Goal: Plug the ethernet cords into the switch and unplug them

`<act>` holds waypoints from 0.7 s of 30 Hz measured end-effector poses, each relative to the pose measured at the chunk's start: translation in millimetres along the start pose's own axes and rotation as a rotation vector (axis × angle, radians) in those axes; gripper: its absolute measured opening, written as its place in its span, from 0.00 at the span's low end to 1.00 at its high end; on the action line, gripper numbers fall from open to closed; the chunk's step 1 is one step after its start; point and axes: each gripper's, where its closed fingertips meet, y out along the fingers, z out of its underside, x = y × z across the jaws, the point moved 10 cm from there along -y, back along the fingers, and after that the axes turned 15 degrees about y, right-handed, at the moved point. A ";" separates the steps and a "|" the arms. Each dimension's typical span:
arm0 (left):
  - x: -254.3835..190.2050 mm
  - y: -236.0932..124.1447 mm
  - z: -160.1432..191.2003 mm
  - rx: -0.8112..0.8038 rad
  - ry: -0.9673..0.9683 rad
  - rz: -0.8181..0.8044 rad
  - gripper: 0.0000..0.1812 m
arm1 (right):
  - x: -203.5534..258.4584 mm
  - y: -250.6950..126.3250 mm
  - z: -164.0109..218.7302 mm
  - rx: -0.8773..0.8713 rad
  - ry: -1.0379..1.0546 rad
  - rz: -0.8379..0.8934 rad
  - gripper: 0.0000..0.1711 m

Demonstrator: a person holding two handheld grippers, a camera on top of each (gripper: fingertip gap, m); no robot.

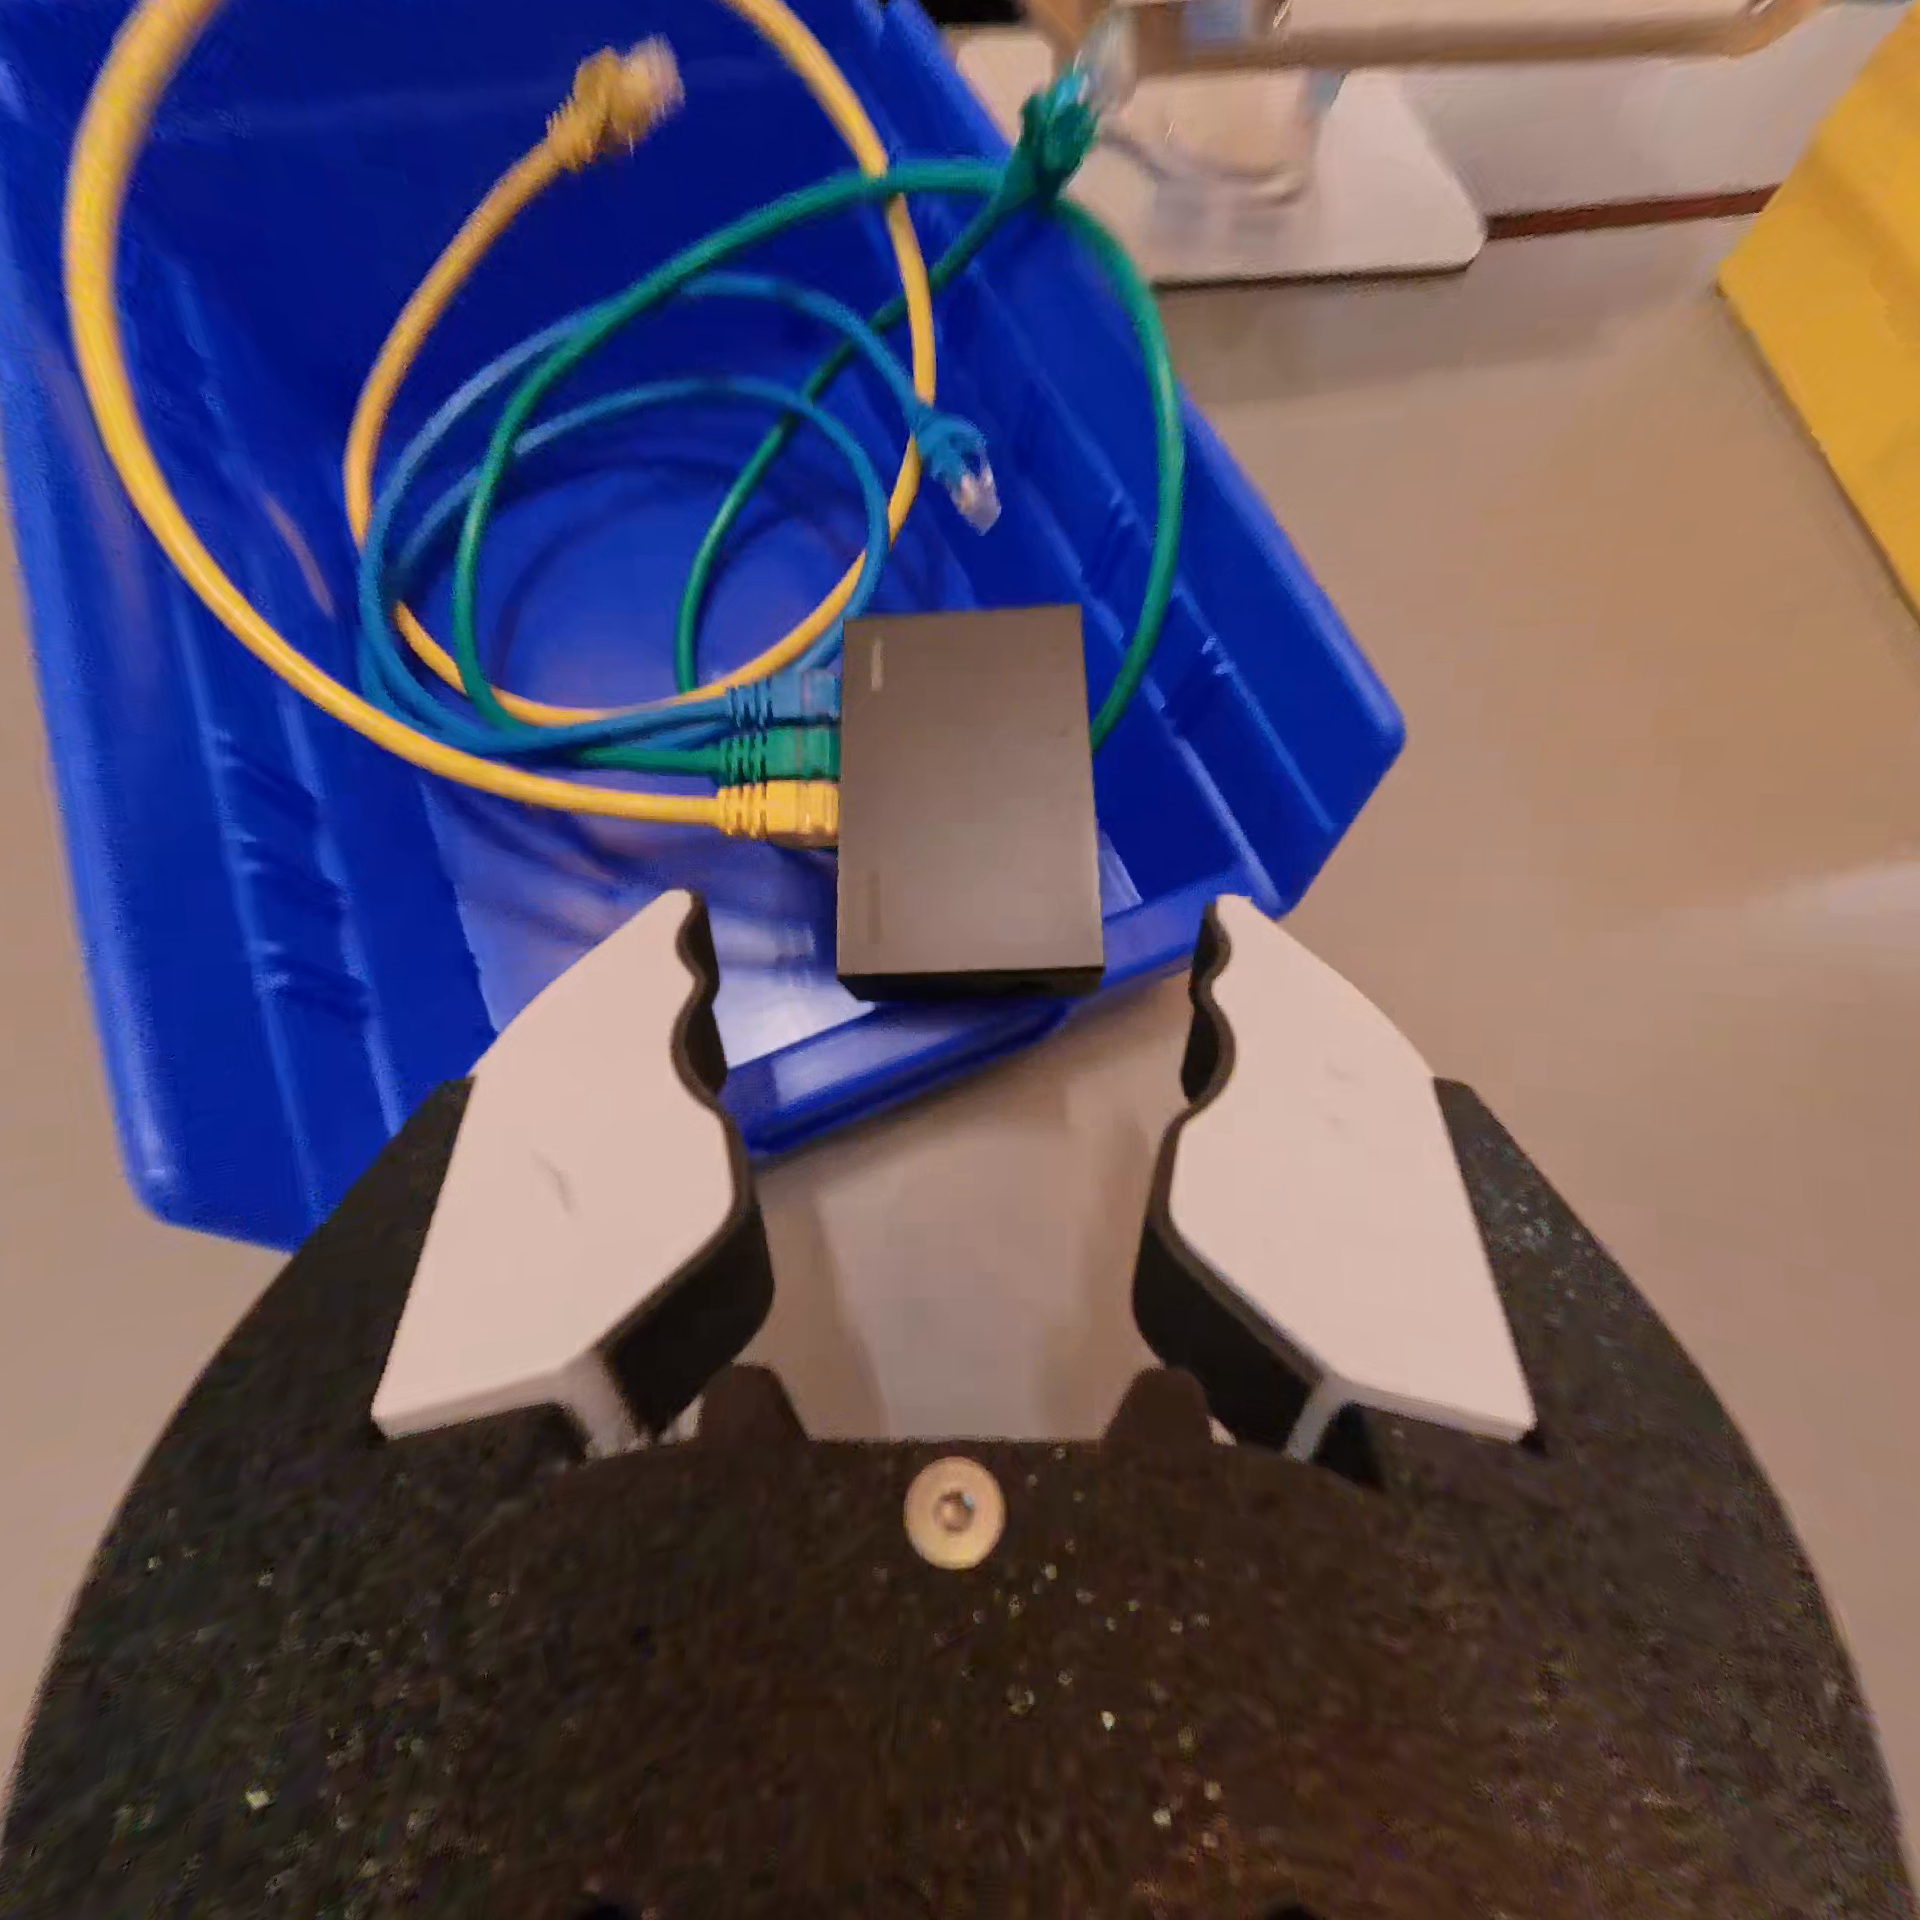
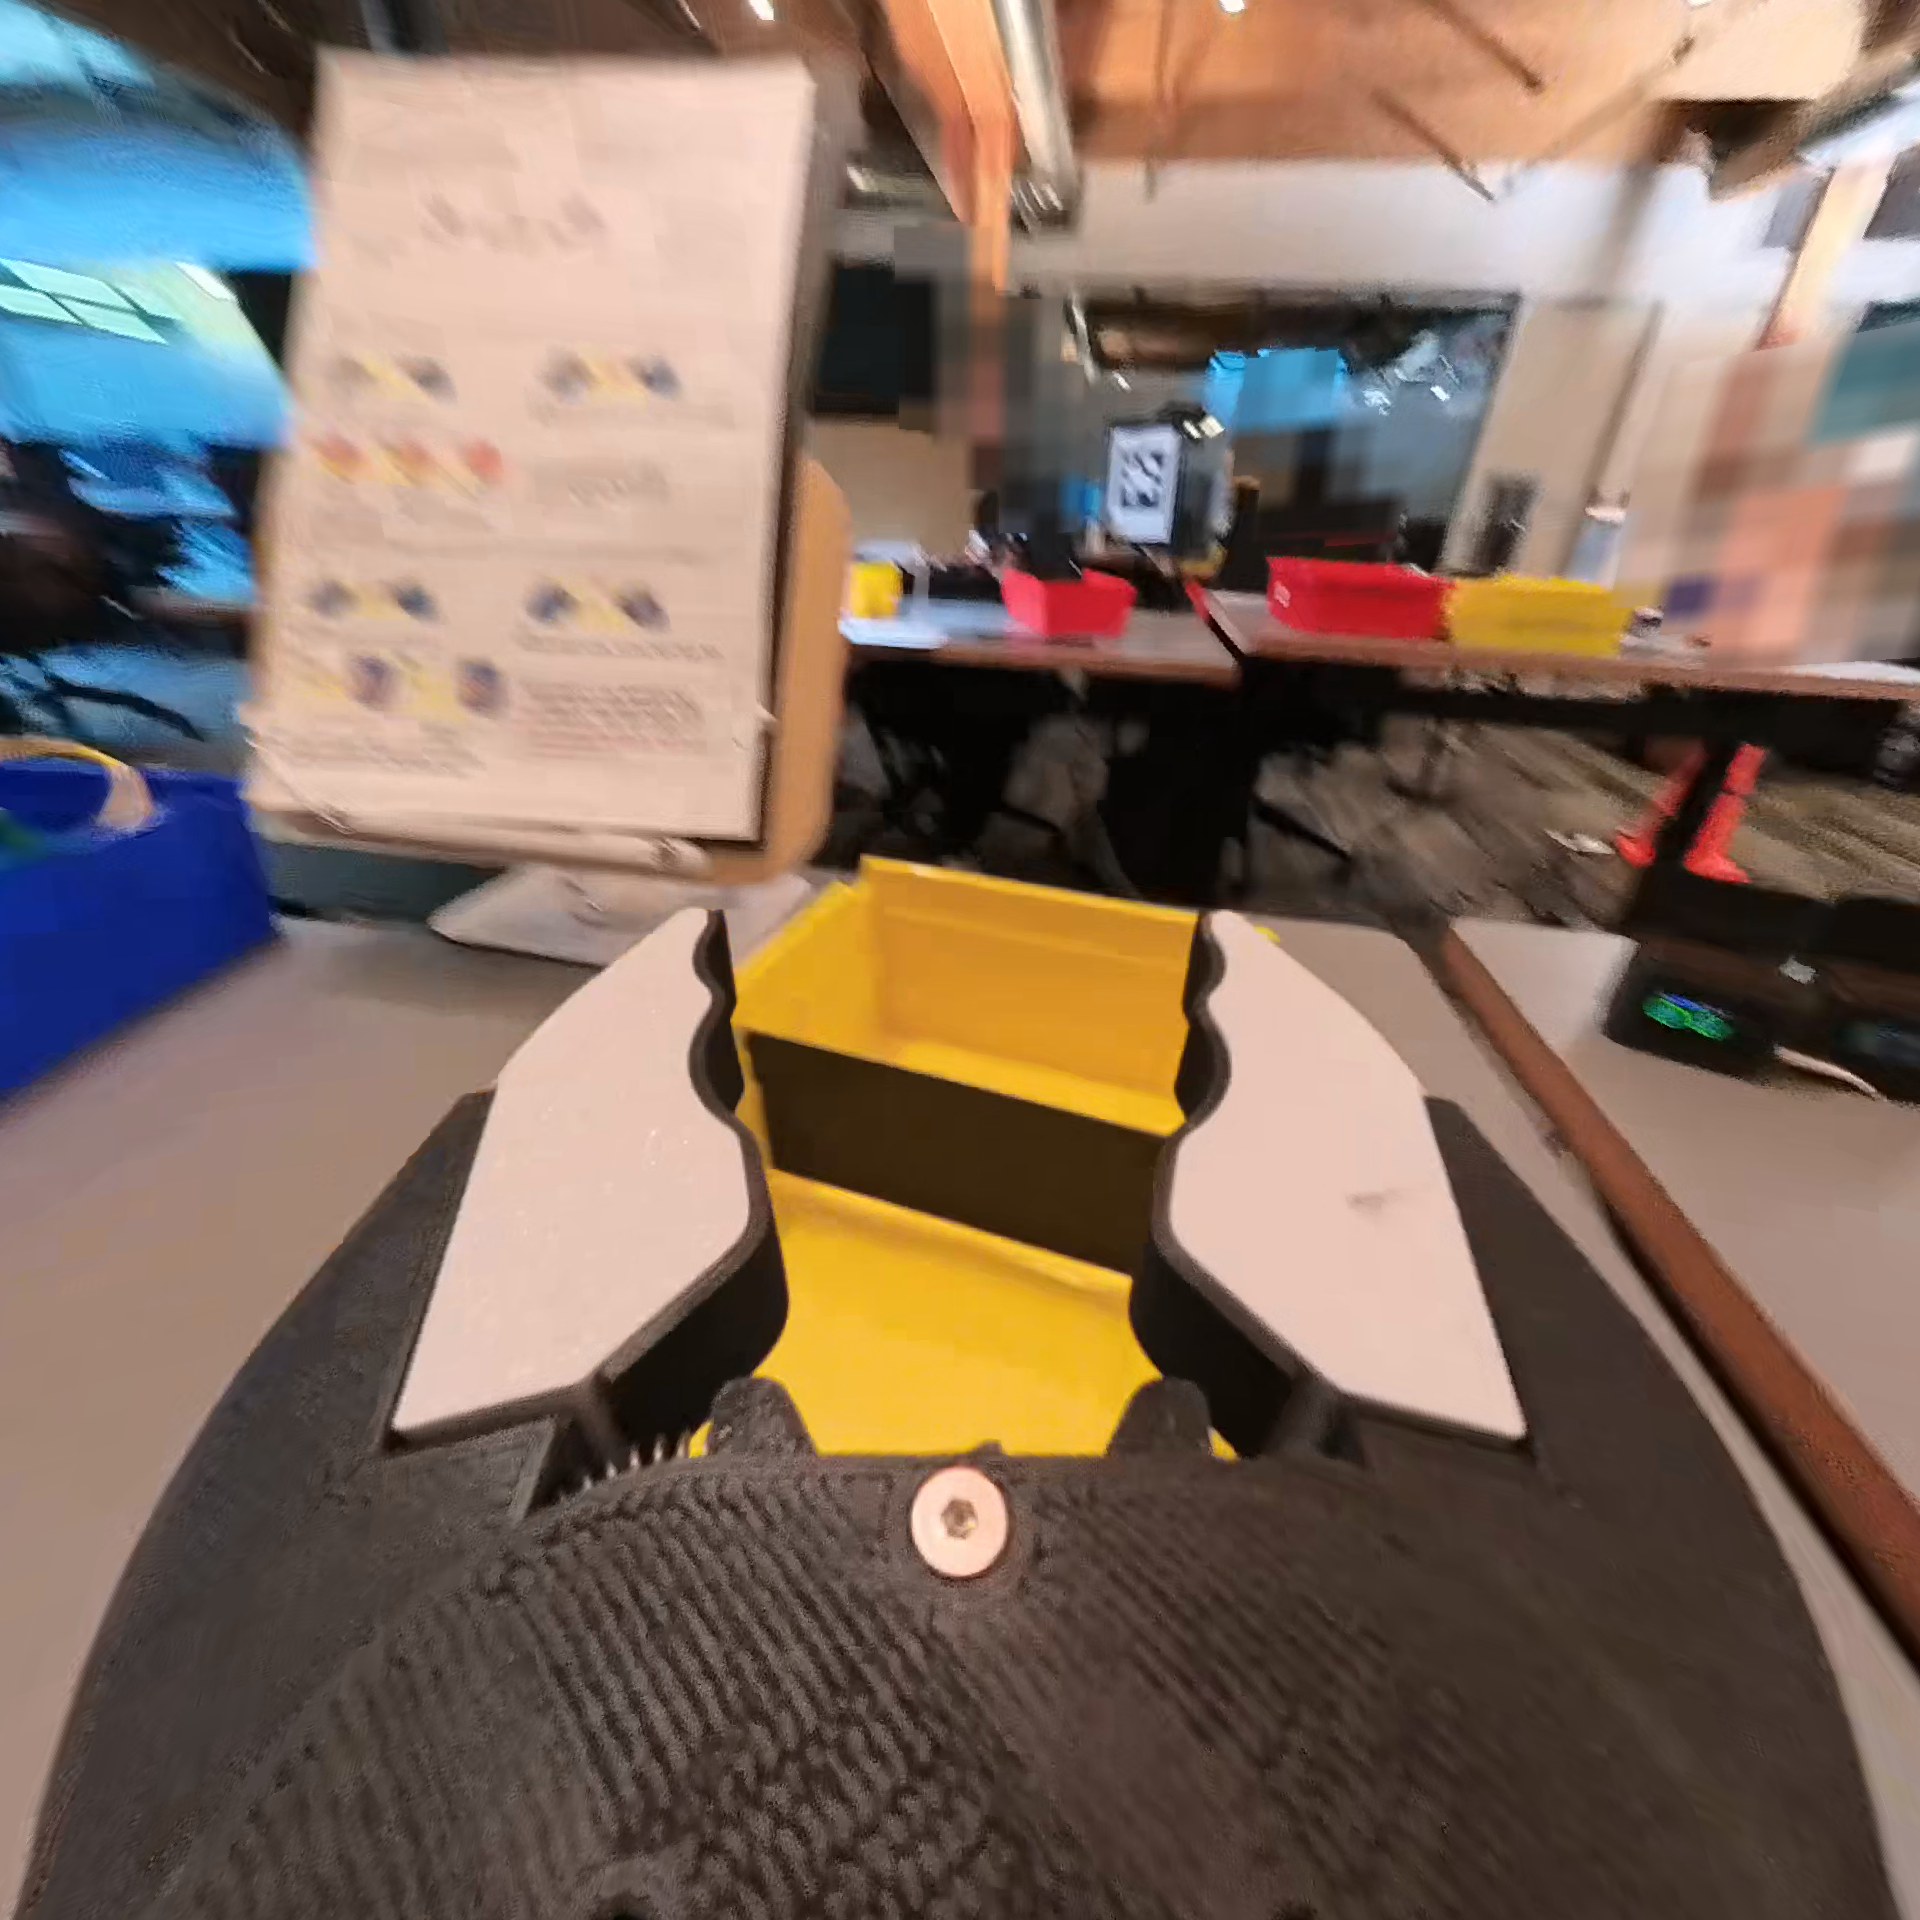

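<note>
Switch (image 1: 968, 800) sits inside the bin (image 1: 260, 935), near its front-right corner. Three cords plug into the switch's left side, stacked front to back: one cord (image 1: 774, 811) nearest, a second (image 1: 779, 753) behind it, a third (image 1: 779, 701) farthest. Their loops coil in the bin, left of and behind the switch. Left gripper (image 1: 951, 997) hangs w/ jaws apart just before the bin's front wall. Right gripper (image 2: 956, 997) is over a second bin (image 2: 1039, 956), w/ a sign board (image 2: 530, 447) behind-left.
</note>
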 end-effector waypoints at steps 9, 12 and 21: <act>-6.2 40.6 3.3 0.177 0.010 -0.014 0.37 | 74.6 14.7 19.0 0.122 0.045 -0.274 0.43; -6.9 37.9 5.2 0.106 0.095 -0.073 0.35 | 99.8 19.2 30.9 0.189 0.030 -0.369 0.43; -16.2 -35.3 -14.7 -0.244 0.358 -0.138 0.34 | 145.4 18.6 47.9 0.270 0.033 -0.587 0.41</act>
